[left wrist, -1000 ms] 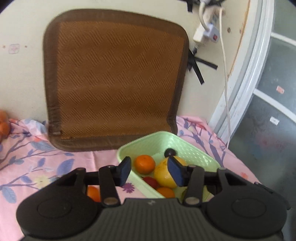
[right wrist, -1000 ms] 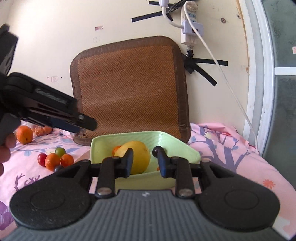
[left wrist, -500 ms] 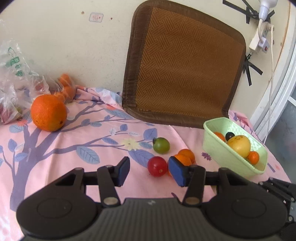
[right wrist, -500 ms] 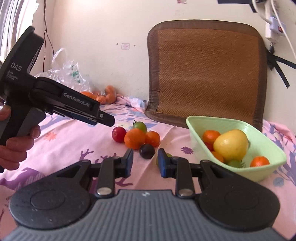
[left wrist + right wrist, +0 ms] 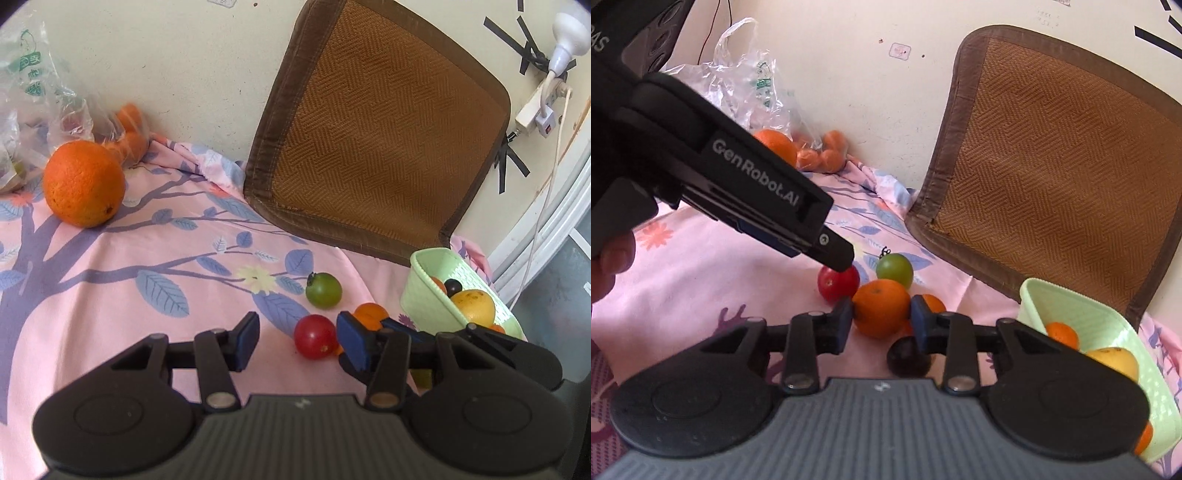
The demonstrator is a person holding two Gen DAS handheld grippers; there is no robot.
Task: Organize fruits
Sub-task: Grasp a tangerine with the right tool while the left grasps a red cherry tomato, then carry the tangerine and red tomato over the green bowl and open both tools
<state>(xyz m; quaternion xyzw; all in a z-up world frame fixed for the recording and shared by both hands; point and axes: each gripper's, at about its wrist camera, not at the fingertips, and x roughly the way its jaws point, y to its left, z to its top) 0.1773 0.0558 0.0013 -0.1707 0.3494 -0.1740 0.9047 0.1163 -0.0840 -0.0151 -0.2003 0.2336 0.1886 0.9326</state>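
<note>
Partly done: the basket (image 5: 1108,317) by the cloth's right edge held several fruits. Red tomato (image 5: 314,336), green tomato (image 5: 324,290) and mandarin (image 5: 881,308) remained outside. Left gripper (image 5: 297,341) released, empty; right gripper (image 5: 881,323) released, straddling the mandarin.

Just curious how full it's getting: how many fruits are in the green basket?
4 show in the green basket: far tangerine and dark berry at the back, yellow fruit in the middle, near tangerine in front. More may hide underneath.

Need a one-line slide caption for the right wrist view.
Right gripper brackets a small orange, jaws apart; left gripper reaches the red tomato.
</note>
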